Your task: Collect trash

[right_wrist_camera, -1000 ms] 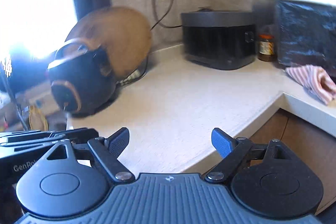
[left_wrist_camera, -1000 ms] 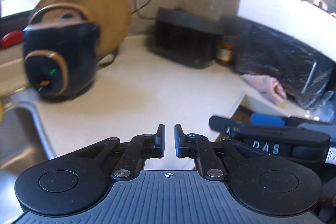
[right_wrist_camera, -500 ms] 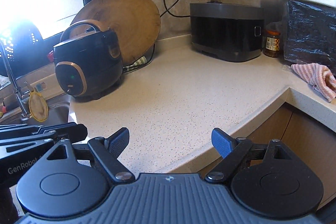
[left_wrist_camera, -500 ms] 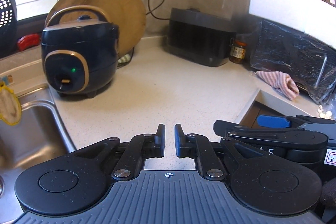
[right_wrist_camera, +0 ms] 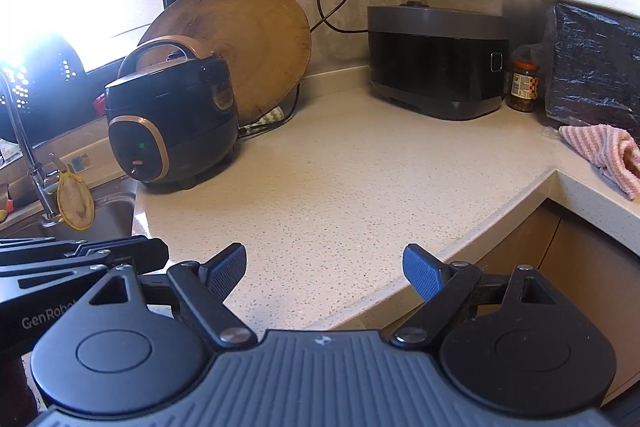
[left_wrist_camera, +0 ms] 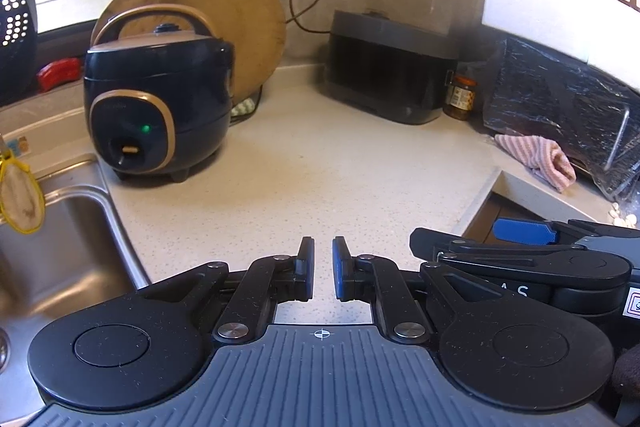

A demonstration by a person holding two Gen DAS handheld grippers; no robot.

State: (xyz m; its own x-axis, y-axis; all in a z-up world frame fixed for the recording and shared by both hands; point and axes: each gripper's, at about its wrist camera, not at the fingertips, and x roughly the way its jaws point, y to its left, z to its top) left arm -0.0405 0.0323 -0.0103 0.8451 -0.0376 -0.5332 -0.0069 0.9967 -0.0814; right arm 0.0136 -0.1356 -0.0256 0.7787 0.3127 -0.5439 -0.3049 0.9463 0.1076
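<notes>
My left gripper [left_wrist_camera: 323, 247] hangs over the near part of the speckled countertop [left_wrist_camera: 320, 171], its jaws almost together with nothing between them. My right gripper [right_wrist_camera: 325, 259] is wide open and empty over the counter's front edge [right_wrist_camera: 420, 279]. Each gripper shows at the side of the other's view: the right one in the left wrist view [left_wrist_camera: 528, 251], the left one in the right wrist view [right_wrist_camera: 76, 259]. I see no loose piece of trash on the counter. A black plastic bag [left_wrist_camera: 560, 107] sits at the far right; it also shows in the right wrist view [right_wrist_camera: 592, 75].
A dark blue rice cooker [left_wrist_camera: 156, 107] stands in front of a round wooden board [left_wrist_camera: 236, 15]. A grey appliance [left_wrist_camera: 392, 67] and a jar [left_wrist_camera: 460, 97] stand at the back. A pink striped cloth [left_wrist_camera: 536, 155] lies right. A steel sink [left_wrist_camera: 52, 239] lies left.
Both views have swung and steadied from a blurred sweep; the counter scene has shifted slightly right and nearer. Neither gripper's jaw opening has changed.
</notes>
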